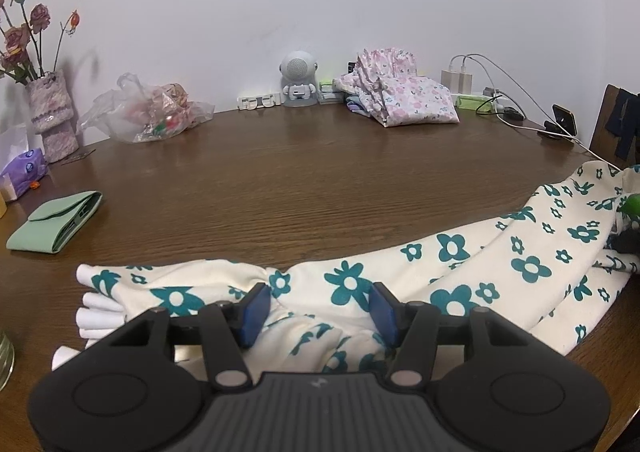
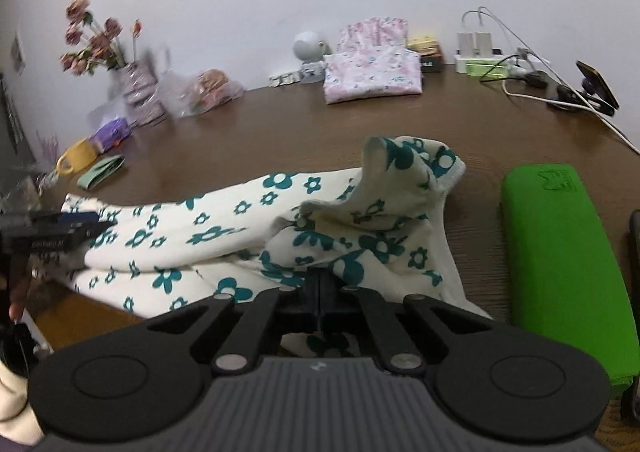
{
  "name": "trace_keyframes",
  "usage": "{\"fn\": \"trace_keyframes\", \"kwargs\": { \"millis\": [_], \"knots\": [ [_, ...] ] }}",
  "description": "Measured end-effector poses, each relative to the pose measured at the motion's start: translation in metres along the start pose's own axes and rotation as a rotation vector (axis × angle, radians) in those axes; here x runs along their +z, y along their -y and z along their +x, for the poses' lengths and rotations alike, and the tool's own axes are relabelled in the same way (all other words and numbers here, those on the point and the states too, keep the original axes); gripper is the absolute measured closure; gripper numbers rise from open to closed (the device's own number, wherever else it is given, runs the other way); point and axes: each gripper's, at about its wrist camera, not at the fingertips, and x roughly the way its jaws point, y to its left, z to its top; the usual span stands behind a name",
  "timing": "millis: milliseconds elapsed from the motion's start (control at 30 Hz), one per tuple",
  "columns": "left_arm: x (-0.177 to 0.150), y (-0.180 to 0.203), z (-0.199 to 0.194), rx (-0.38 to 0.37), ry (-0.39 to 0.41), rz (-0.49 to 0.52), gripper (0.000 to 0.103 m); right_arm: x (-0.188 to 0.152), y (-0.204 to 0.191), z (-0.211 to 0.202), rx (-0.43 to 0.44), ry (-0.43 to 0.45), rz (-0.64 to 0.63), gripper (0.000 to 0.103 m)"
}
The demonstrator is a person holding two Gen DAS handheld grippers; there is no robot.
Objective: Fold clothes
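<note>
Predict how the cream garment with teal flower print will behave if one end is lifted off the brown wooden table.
The cream garment with teal flower print is probably floppy: it lies in soft folds on the brown wooden table, and a corner stands bunched above the shut right gripper. It likely drapes and trails. It looks light, so the open left gripper may drag it.

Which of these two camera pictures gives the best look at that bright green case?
The right wrist view: the green case lies in full beside the flowered garment, nearly its whole top showing. The left wrist view catches only a green sliver at its far right edge.
</note>
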Motion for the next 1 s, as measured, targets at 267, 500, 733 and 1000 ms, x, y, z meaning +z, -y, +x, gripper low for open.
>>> {"fn": "trace_keyframes", "kwargs": {
  "millis": [267, 500, 733, 1000],
  "knots": [
    [-0.003, 0.000, 0.000, -0.006, 0.012, -0.003, 0.049, 0.010, 0.001, 0.004, -0.063, 0.016, 0.030, 0.103],
    [-0.003, 0.000, 0.001, -0.006, 0.011, -0.003, 0.049, 0.015, -0.042, 0.009, -0.068, 0.033, -0.211, 0.093],
    [0.029, 0.026, -0.036, -0.103, 0.110, 0.070, 0.047, 0.013, -0.016, 0.023, -0.042, -0.007, -0.088, 0.093],
    [0.070, 0.174, 0.017, -0.366, 0.080, 0.366, 0.032, 0.012, -0.009, 0.021, -0.004, -0.001, -0.062, 0.093]
  ]
}}
